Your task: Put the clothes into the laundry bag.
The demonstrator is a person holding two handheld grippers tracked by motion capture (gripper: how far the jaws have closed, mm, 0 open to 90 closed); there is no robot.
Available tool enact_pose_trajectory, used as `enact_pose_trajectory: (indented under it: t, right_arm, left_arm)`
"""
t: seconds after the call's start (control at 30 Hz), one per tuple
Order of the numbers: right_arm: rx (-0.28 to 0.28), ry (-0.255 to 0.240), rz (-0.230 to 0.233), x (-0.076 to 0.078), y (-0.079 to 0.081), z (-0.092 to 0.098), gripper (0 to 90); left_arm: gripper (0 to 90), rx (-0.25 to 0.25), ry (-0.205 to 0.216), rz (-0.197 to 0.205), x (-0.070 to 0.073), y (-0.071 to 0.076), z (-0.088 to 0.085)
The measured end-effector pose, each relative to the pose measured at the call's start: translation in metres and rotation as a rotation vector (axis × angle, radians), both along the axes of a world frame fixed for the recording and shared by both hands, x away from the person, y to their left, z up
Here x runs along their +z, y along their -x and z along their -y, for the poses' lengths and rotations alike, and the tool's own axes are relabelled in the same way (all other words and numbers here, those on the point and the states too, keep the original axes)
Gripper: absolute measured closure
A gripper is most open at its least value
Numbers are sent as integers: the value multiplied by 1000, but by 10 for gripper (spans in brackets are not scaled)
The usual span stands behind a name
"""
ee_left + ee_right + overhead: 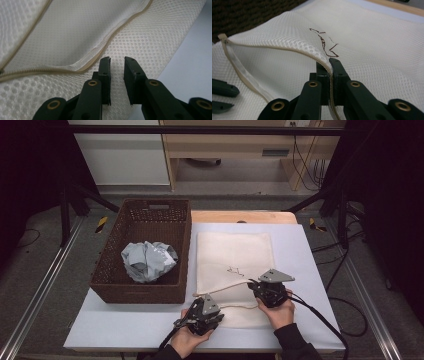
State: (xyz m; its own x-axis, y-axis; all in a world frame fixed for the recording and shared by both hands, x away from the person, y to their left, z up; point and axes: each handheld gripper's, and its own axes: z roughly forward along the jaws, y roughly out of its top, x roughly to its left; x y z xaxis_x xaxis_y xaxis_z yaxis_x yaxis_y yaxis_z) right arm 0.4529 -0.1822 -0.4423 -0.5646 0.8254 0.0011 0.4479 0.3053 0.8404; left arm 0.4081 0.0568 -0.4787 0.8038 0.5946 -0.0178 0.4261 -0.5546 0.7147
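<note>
Far left of both grippers: brown wicker basket [142, 270] with crumpled grey garment [148, 260] inside, well apart from any finger. Next, left gripper [206, 312] low over near edge of cream mesh laundry bag [234, 251], jaws parted a little with nothing pinched; in left gripper view [117, 61] tips sit on lower mesh layer, zipper edge [112, 37] just ahead of and left of the tips, untouched. Bag flat on white table sheet [300, 270], mouth facing the person, upper lip raised. Then right gripper [265, 287], jaws clamped on upper lip of bag; in right gripper view [330, 65] zipper tape runs straight down between the closed pads, mesh peaks at the tips, small brown stitched mark [323, 42] just beyond them. Zipper end [222, 37] far left of those tips. Step judged: opening the bag mouth, upper lip held up, lower lip not yet caught. Next move likely calls for left tips to nudge forward onto lower zipper edge, close on that single layer only, then spread from right gripper to widen mouth. Risk: pinching both layers together, or mesh slipping out.
</note>
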Motion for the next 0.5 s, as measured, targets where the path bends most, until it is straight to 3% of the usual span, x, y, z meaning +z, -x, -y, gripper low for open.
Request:
enact_pose_trajectory:
  t: [0.23, 0.5]
  right_arm:
    - [-16, -60, 25, 11, 0, 7, 865]
    - [-14, -72, 31, 14, 2, 9, 864]
  left_arm:
    - [754, 6, -9, 2, 0, 1, 1]
    - [694, 2, -11, 4, 4, 2, 4]
